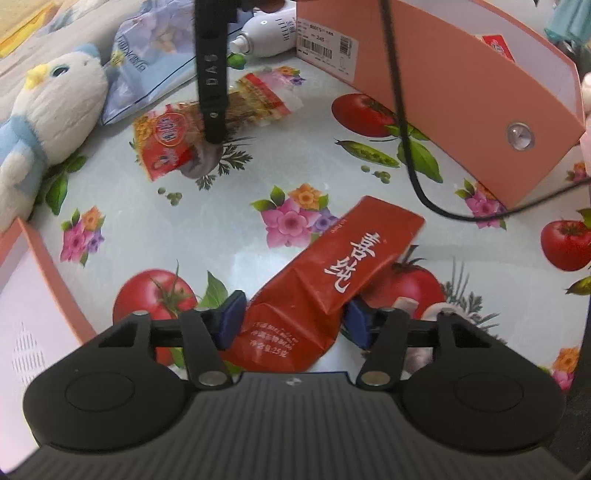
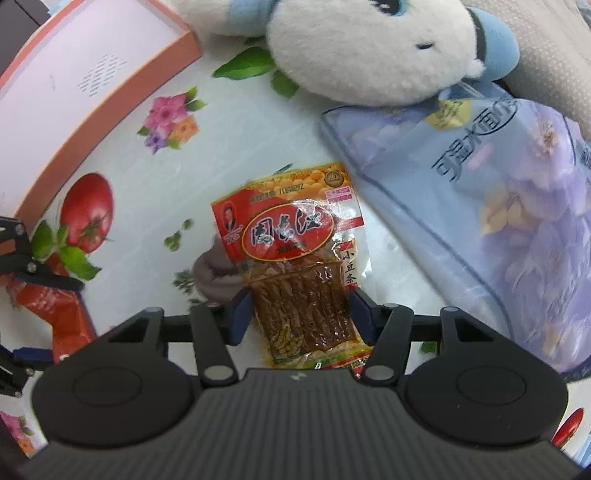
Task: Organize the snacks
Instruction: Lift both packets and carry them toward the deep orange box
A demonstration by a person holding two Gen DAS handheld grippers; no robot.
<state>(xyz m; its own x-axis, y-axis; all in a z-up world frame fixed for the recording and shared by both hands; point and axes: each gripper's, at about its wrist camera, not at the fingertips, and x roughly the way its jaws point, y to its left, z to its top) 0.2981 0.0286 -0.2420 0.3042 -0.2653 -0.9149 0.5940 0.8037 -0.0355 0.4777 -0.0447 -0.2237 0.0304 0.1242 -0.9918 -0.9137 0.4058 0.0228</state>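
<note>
A creased red snack packet (image 1: 332, 273) with white characters lies on the flowered tablecloth (image 1: 236, 229). My left gripper (image 1: 295, 319) has its blue pads pressed against the packet's near end from both sides. A clear packet of brown bean strips (image 2: 295, 273) with a red and yellow label sits under my right gripper (image 2: 301, 315), which points straight down and has its pads against the packet's two long edges. In the left wrist view one black finger (image 1: 212, 92) of the right gripper stands on that bean-strip packet (image 1: 173, 144). The red packet (image 2: 62, 310) shows at the right wrist view's left edge.
An open pink box (image 1: 461, 92) stands at the far right with a red packet (image 1: 498, 44) inside. A pink lid (image 2: 74, 74) lies near. A white and blue plush toy (image 2: 369, 48), a blue bag (image 2: 480, 206), a white bottle (image 1: 269, 33) and a black cable (image 1: 406, 147) crowd the table.
</note>
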